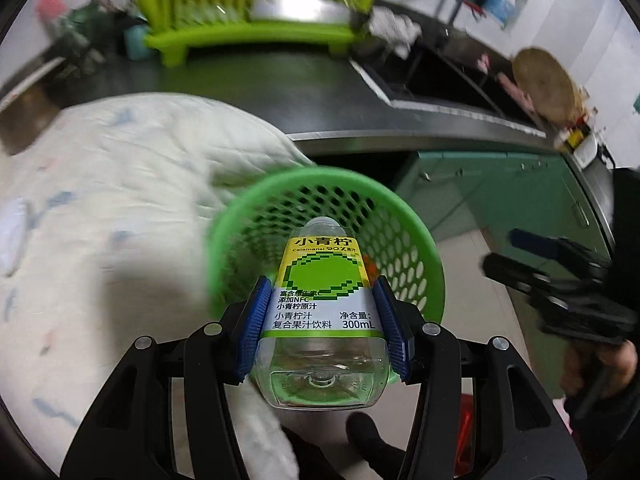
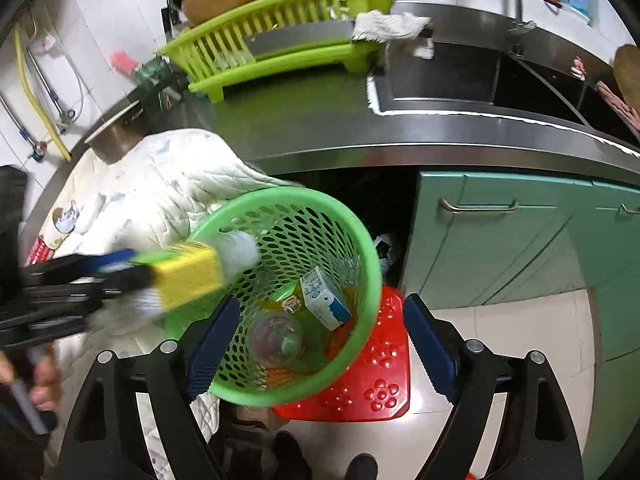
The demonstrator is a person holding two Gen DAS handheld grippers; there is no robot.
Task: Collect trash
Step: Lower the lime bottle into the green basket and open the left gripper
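My left gripper (image 1: 322, 328) is shut on a clear plastic juice bottle (image 1: 324, 312) with a yellow and green label, neck pointing away over the green mesh waste basket (image 1: 424, 248). In the right wrist view that bottle (image 2: 192, 272) hangs blurred over the basket's left rim (image 2: 372, 280), held by the left gripper (image 2: 120, 268). My right gripper (image 2: 320, 340) stands open above the basket with nothing between its fingers. Inside the basket lie a clear bottle (image 2: 276, 340), a small blue and white carton (image 2: 324, 296) and other scraps.
A white quilted cloth (image 2: 160, 184) drapes over the counter at left, with a paper cup (image 2: 60, 220) on it. A lime dish rack (image 2: 280, 40) and a sink (image 2: 480, 76) sit on the steel counter. A red stool (image 2: 368, 384) stands under the basket, beside green cabinets (image 2: 520, 240).
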